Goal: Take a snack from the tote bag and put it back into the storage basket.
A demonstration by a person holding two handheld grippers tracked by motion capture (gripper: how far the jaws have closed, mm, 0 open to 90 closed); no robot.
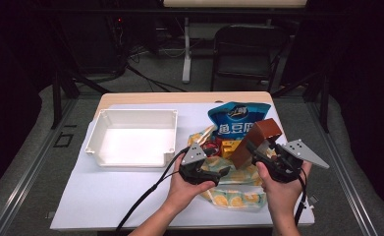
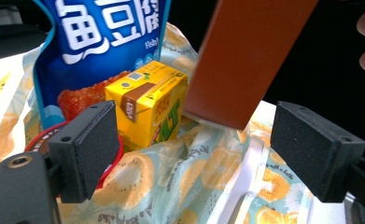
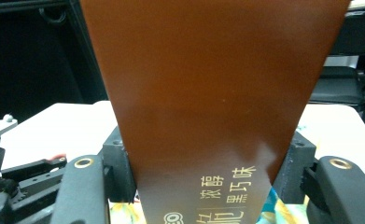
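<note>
A tall brown box [image 3: 208, 93] with gold characters is tilted above the table, and my right gripper [image 3: 208, 173] is shut on its lower end. From above, the brown box [image 1: 258, 140] leans left over a pile on a fruit-print cloth bag [image 1: 233, 197]. My left gripper [image 1: 218, 170] hovers just left of it, open, with nothing between its pads [image 2: 89, 144]. Beyond those jaws lie a yellow drink carton [image 2: 147, 109], a blue snack bag [image 2: 101, 42], a red-rimmed round item [image 2: 40, 139] and the brown box [image 2: 250, 56].
An empty white bin [image 1: 135, 111] stands on the left of the white mat [image 1: 111, 196]. The blue snack bag [image 1: 236, 120] lies toward the table's far right. A dark chair [image 1: 248, 44] stands beyond the table.
</note>
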